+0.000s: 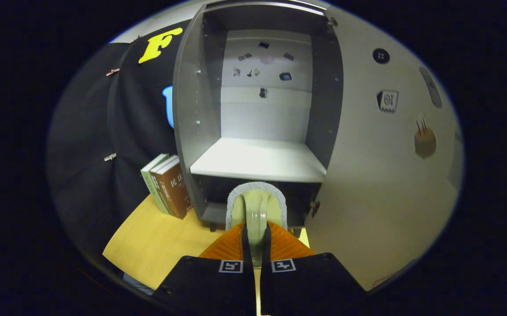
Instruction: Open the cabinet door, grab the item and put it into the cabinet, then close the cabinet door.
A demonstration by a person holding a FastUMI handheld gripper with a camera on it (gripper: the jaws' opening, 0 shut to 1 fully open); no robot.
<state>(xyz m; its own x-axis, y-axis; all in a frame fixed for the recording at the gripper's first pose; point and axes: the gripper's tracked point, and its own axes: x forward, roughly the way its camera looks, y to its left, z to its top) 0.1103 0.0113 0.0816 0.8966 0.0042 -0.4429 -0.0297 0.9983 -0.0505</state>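
Grey cabinet [257,109]: stands open at the back edge of the worktop [156,237], its white shelf [257,160] bare.
Cabinet door [380,175]: swung wide, to the right of the opening.
Hand-held gripper [256,245]: fingers closed tight on the handle of a pale green brush [256,206].
Brush: held just ahead of the fingers, in front of the cabinet's lower compartment.
Books [167,184]: upright on the worktop, touching the cabinet's left wall.

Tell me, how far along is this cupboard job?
Done: the cabinet door is swung open. In hand: the gripper is shut on a handled scrubbing pad, held just before the cabinet's bare white shelf. Left: set it inside, then close the door.
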